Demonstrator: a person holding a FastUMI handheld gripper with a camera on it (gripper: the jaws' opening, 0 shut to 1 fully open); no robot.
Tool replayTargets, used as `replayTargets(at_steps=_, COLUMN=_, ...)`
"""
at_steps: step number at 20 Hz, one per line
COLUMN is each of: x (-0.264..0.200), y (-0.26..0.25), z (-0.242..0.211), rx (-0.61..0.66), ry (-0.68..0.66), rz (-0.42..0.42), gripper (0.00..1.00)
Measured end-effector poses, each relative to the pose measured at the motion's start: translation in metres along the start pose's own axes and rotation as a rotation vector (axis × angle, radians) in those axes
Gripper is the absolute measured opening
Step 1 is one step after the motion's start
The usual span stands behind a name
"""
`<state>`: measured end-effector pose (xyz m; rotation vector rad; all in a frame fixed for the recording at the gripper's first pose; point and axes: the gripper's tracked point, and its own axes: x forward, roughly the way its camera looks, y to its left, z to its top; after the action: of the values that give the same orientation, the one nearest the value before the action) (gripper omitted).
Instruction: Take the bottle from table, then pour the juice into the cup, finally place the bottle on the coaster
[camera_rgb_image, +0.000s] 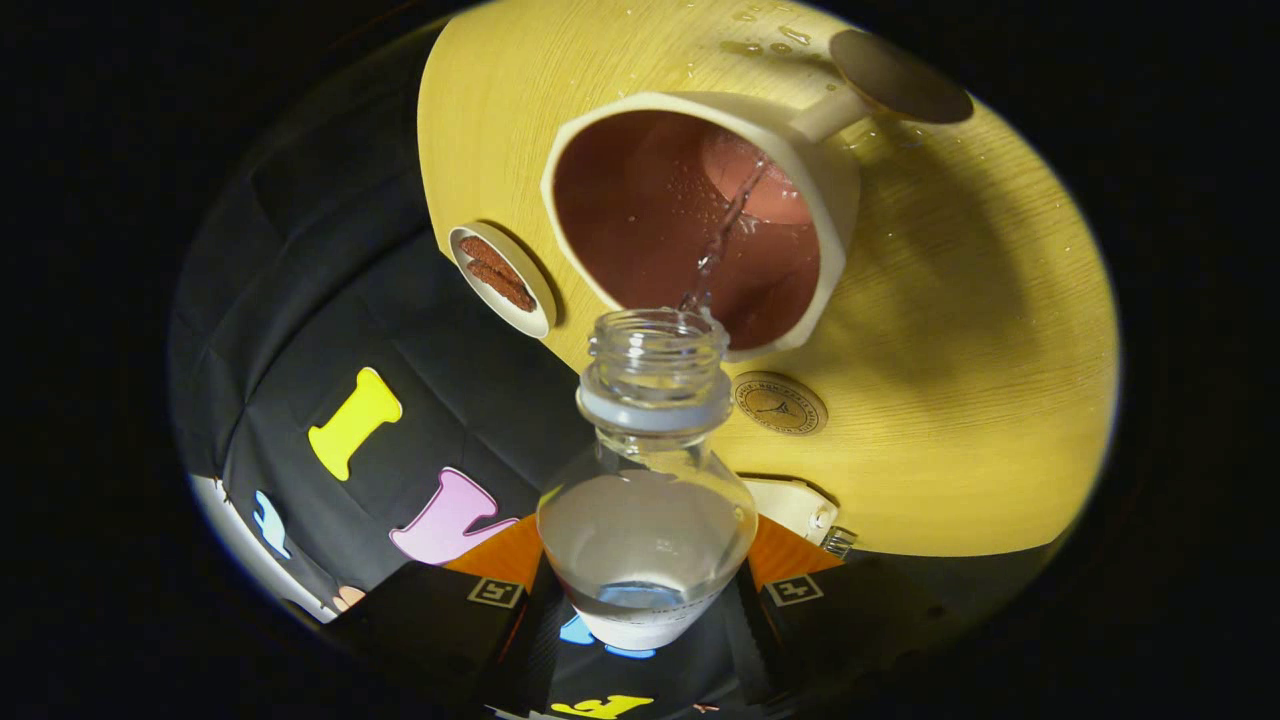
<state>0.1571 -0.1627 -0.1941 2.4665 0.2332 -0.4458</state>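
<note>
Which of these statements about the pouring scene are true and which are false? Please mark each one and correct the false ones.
1. The tool holds the bottle between its two fingers. True.
2. The bottle still has its cap on. False: its neck is open and clear liquid streams out of it.
3. The stream falls into the cup. True.
4. The cup is dark on the outside and white inside. False: it is cream outside and reddish brown inside.
5. Water drops lie on the wooden table beyond the cup. True.
6. The bottle stands on the round coaster. False: the tool holds it tilted over the cup's rim.
</note>
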Motion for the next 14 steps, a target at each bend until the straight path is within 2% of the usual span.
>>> replayTargets(at_steps=14, x=-0.010, y=0.024, z=-0.014, rx=0.109, ry=0.005, rz=0.041, gripper=0.72)
